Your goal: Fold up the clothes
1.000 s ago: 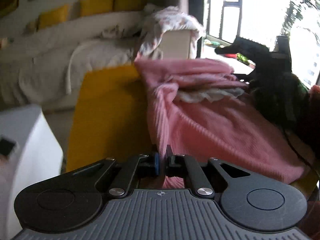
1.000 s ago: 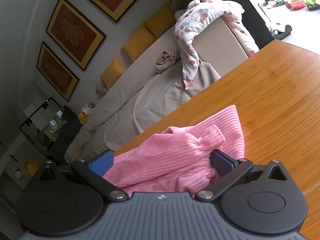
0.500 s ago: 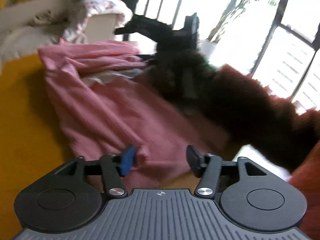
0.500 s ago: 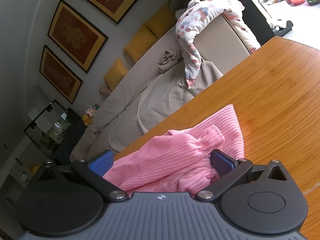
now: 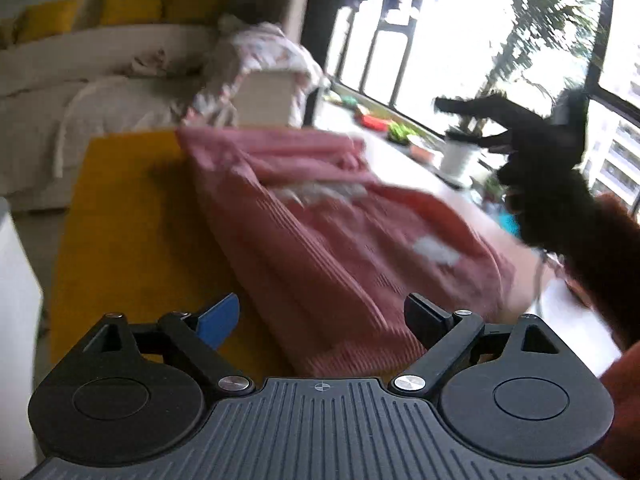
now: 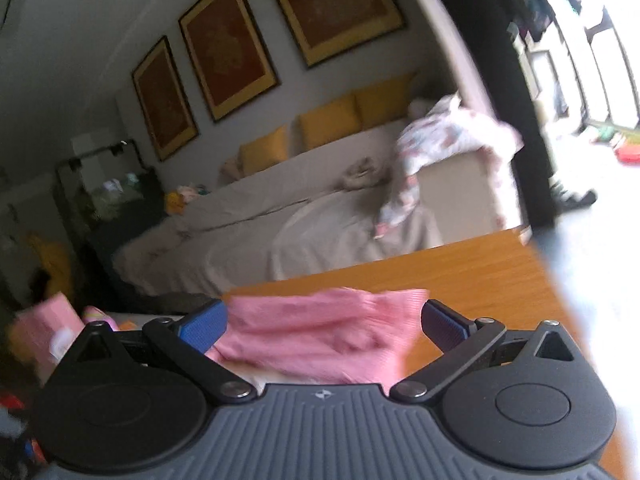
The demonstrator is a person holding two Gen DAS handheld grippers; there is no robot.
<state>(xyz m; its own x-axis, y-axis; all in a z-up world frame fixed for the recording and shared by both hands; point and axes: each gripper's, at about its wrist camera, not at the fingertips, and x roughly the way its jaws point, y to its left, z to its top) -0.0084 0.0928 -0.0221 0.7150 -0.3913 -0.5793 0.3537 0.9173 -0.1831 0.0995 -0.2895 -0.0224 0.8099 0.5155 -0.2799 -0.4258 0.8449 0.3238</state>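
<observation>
A pink ribbed garment (image 5: pixel 320 232) lies crumpled on the wooden table (image 5: pixel 132 220). My left gripper (image 5: pixel 326 316) hovers at its near edge, its jaws opening. The cloth's hem runs between the fingers, and neither pad presses on it. In the left wrist view my right gripper (image 5: pixel 460 120) is a dark shape raised above the far right of the garment, held by a hand in a rust sleeve (image 5: pixel 616 248). In the right wrist view that gripper (image 6: pixel 320 316) stands open above the pink garment (image 6: pixel 320 332), which lies on the table (image 6: pixel 460 272) below its fingers.
Beyond the table runs a beige sofa (image 6: pixel 280 216) with yellow cushions (image 6: pixel 328 120). A floral cloth (image 6: pixel 452 136) hangs over its arm. Framed pictures (image 6: pixel 224 44) hang on the wall. Bright windows and a white plant pot (image 5: pixel 458 156) stand at the right.
My left gripper was shut on the pink hem, then let it go and opened wide. My right gripper lifted, rolled and swung away from the cloth, which stayed on the table.
</observation>
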